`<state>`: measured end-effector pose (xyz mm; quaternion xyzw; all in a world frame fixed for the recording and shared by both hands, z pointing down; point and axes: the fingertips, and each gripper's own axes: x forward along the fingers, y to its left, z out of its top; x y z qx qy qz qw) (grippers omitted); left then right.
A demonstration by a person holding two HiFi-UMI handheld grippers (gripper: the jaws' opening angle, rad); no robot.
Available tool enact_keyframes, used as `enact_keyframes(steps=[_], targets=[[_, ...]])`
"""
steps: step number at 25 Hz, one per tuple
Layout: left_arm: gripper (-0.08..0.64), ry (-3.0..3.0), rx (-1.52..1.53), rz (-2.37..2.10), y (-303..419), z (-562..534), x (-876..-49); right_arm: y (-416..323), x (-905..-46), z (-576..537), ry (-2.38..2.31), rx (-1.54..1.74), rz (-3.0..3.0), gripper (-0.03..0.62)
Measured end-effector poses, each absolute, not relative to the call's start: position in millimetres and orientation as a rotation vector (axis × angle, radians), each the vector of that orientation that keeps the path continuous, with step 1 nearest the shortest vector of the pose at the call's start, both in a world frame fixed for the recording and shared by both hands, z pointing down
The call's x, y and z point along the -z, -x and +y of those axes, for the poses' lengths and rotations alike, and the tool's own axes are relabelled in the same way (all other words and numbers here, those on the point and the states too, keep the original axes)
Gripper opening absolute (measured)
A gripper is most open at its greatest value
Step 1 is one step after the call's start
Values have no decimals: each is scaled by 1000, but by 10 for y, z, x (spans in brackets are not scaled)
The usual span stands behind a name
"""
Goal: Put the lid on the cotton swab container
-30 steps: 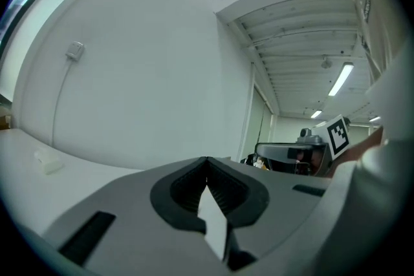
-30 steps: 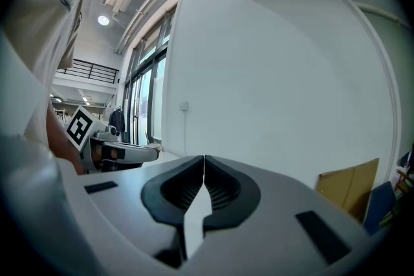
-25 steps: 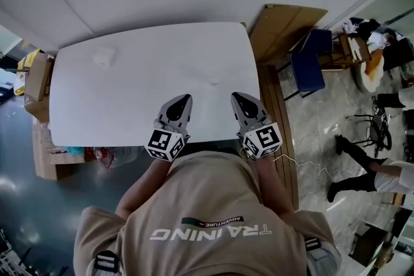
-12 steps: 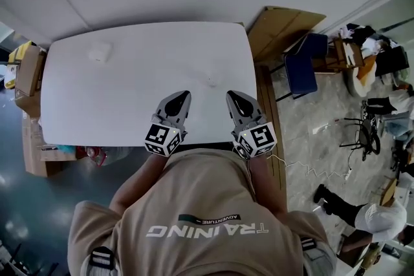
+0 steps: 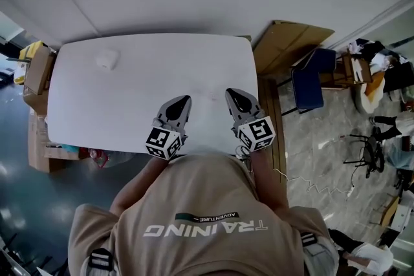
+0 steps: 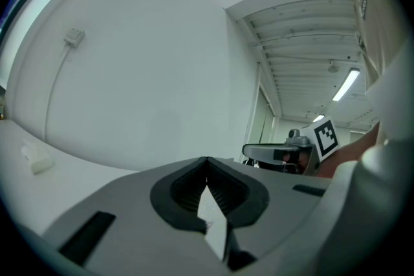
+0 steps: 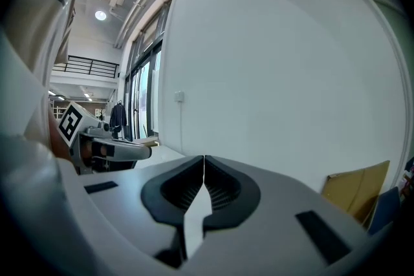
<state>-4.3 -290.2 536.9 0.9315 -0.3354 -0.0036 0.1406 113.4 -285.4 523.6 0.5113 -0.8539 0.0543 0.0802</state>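
At the near edge of the white tabletop (image 5: 149,84), the left gripper (image 5: 184,101) and the right gripper (image 5: 231,94) sit side by side in front of the person, both aimed toward the far wall. The left gripper view shows that gripper's (image 6: 207,162) jaws closed pad to pad with nothing between them. The right gripper view shows the same for the other one (image 7: 204,160): its jaws are pressed together and empty.

The only task piece I can make out is a small white object (image 5: 107,59) near the far left corner of the tabletop, well apart from both grippers. It appears again as a pale lump at the left of the left gripper view (image 6: 40,165). It is too small to tell whether it is the cotton swab container, its lid, or the 2 resting together, and I see no separate lid elsewhere.

The task looks not yet begun. A cotton swab container is most likely thin plastic: very light, stiff but easy to squeeze out of shape, and smooth enough to skid or tip if pushed from 1 side. I would hold the body low across its walls with 1 gripper, using light pressure. The other gripper should take the lid by opposite edges of its rim and keep it level, so that it seats squarely.
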Motion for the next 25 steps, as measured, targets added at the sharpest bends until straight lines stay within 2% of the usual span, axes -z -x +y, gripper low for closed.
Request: enact_keyframes(steps=[15, 25], targets=[[12, -2618, -58, -1012, -39, -2905, -5603, -1102, -6389, -3413, -1159, -423, -2396, 18], [12, -2620, -46, -1034, 38, -2901, -5564, -1144, -6877, -3428, -1119, -653, -2279, 18]])
